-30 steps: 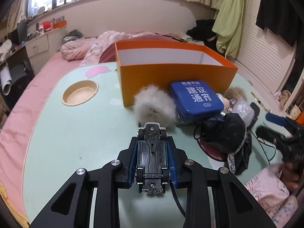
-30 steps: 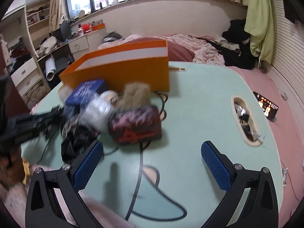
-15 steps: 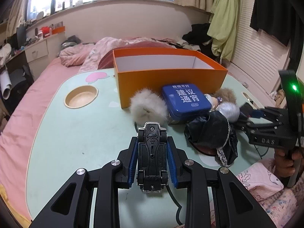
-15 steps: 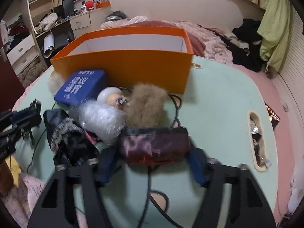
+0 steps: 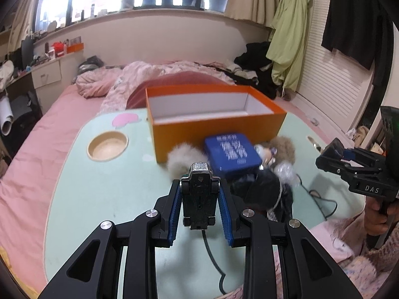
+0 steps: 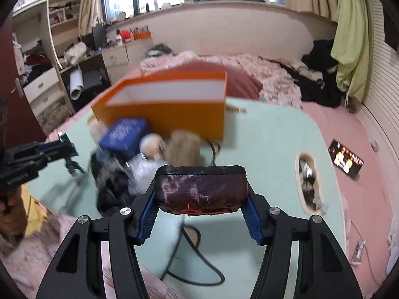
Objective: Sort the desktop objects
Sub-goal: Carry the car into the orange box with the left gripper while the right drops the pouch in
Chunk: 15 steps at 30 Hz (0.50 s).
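Your left gripper has its jaws clamped on a small black toy car, belly up, nose pointing away from you. The car is off the tabletop. Your right gripper has just been closing, and its jaws now squeeze a dark red pouch by its two short ends. The pouch is lifted too.

Just past the car sits a white fluffy ball, touching the front wall of the orange box. Beside the ball lies a blue tin, leaning on the pile. A brown fluffy ball is at the tin's right, and a black cloth thing lies in front of them. Something shiny and crinkly is tucked against the black cloth. A small doll head shows between the tin and the brown ball. A black cable runs over the tabletop under the pouch.

The box is open on top and stands at the far side of the tabletop. A round cup hole is at the left. A phone lies on the pink bed at the right
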### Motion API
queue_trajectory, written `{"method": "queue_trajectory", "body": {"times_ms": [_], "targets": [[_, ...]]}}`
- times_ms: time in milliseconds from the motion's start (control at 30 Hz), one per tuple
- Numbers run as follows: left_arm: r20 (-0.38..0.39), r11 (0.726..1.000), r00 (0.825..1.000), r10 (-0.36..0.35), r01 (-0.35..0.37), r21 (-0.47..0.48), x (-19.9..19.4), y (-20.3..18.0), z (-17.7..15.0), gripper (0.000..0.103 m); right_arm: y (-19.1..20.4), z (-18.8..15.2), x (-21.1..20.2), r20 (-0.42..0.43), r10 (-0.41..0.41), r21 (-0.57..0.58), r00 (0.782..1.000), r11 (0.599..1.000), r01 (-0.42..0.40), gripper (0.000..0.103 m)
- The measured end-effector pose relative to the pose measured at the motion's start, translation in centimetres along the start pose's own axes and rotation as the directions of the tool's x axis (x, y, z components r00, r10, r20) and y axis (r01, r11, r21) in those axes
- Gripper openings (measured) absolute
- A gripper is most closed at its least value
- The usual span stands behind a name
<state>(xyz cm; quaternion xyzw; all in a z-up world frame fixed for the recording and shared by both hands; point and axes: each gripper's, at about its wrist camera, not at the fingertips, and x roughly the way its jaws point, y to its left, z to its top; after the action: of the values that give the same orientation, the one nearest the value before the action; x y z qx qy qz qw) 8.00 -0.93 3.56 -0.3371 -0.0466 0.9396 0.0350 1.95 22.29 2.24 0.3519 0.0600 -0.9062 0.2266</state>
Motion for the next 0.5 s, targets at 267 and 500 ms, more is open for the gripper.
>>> {"method": "queue_trajectory", "body": {"times_ms": [267, 500], "targets": [[0.061, 1.0, 0.998, -0.007, 0.005, 0.028, -0.7, -0.3, 5.3, 0.027, 1.1, 4.3, 0.2, 0.058, 0.018, -0.008, 0.998, 1.0, -0.018, 0.061], [0.035, 0.999, 0.999, -0.015, 0.014, 0.029, 3.9, -0.6, 12.2, 0.027, 1.8, 10.6, 4.5, 0.045, 0.016, -0.002, 0.999, 1.0, -0.016, 0.061]]}}
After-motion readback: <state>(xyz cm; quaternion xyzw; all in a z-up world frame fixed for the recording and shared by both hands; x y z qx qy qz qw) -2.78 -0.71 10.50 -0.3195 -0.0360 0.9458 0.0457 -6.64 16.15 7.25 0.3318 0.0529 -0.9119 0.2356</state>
